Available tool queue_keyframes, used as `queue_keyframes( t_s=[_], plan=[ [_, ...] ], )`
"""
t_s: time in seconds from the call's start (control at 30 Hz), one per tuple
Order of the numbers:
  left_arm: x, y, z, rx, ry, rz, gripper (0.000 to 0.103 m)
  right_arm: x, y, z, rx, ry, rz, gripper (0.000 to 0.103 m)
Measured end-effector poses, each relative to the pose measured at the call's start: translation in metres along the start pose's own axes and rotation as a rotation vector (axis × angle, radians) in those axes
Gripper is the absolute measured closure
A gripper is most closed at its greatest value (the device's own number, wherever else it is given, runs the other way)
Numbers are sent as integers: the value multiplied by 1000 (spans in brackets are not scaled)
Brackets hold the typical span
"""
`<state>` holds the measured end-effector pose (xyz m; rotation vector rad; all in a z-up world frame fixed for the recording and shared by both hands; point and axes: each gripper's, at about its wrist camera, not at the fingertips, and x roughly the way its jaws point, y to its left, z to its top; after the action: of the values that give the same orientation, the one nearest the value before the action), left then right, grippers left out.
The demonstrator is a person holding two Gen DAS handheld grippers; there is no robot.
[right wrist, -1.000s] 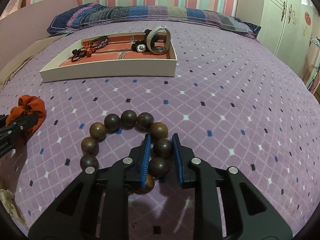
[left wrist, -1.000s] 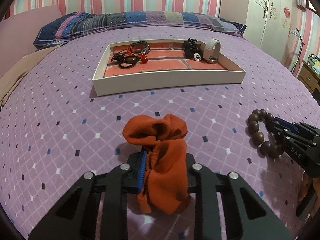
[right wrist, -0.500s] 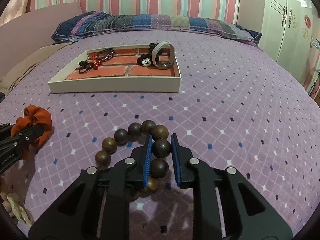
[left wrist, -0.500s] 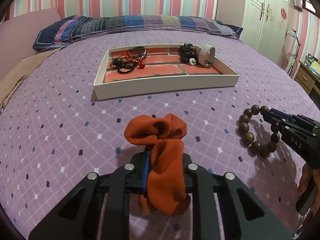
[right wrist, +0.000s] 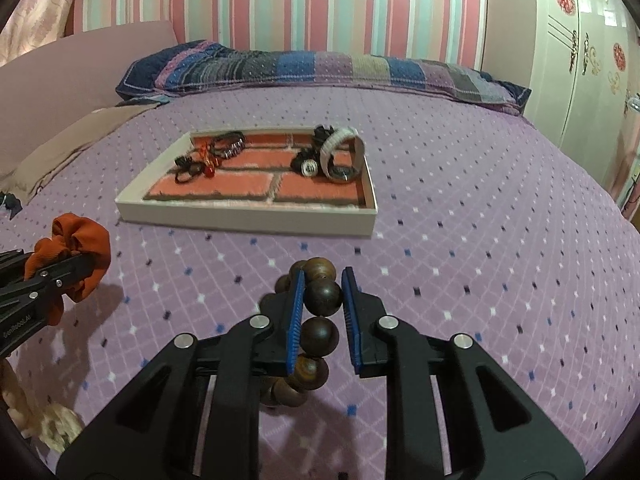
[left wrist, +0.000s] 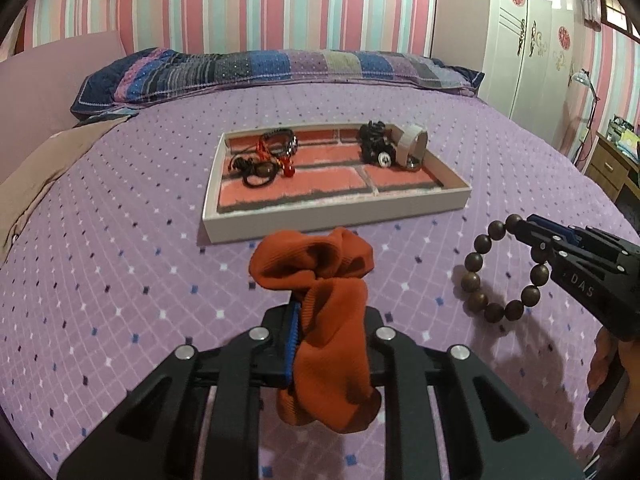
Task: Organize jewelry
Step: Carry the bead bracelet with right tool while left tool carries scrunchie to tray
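Note:
An orange scrunchie (left wrist: 320, 280) hangs off the purple bed, pinched in my left gripper (left wrist: 332, 320), which is shut on it; the scrunchie (right wrist: 76, 256) also shows at the left edge of the right wrist view. A bracelet of dark wooden beads (right wrist: 320, 320) dangles from my right gripper (right wrist: 322, 300), shut on one bead; from the left wrist view the bracelet (left wrist: 504, 272) hangs in a loop below that gripper (left wrist: 524, 232). Ahead lies a white tray (left wrist: 332, 216) with a brick-pattern floor, holding dark bands at its left and a white bangle (left wrist: 412, 140) at its right.
The purple diamond-pattern bedspread (right wrist: 480, 260) spreads all around. A striped pillow (left wrist: 260, 68) lies behind the tray. A white wardrobe (left wrist: 532, 48) stands at the right, a wooden bedside unit (left wrist: 612, 168) beyond the bed's edge. A pale scrunchie (right wrist: 52, 420) lies at the near left.
Both grippers have risen, lifting the scrunchie and the bead bracelet off the bedspread. The bracelet, lying flat before, now hangs as a loop.

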<state>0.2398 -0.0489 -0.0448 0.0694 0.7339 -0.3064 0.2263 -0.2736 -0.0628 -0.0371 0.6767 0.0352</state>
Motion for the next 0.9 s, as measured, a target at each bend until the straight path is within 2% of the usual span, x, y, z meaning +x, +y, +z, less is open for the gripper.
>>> queue_keyframes(
  t_s=[0.3, 0.67, 0.9],
  plan=[
    [4, 4, 50, 21, -37, 19, 84, 4, 5, 49, -15, -51, 16, 83],
    [58, 14, 109, -19, -11, 36, 84, 52, 10, 118, -27, -57, 31, 83],
    [100, 16, 131, -37, 16, 56, 84, 93, 4, 140, -6, -31, 35, 83]
  ],
)
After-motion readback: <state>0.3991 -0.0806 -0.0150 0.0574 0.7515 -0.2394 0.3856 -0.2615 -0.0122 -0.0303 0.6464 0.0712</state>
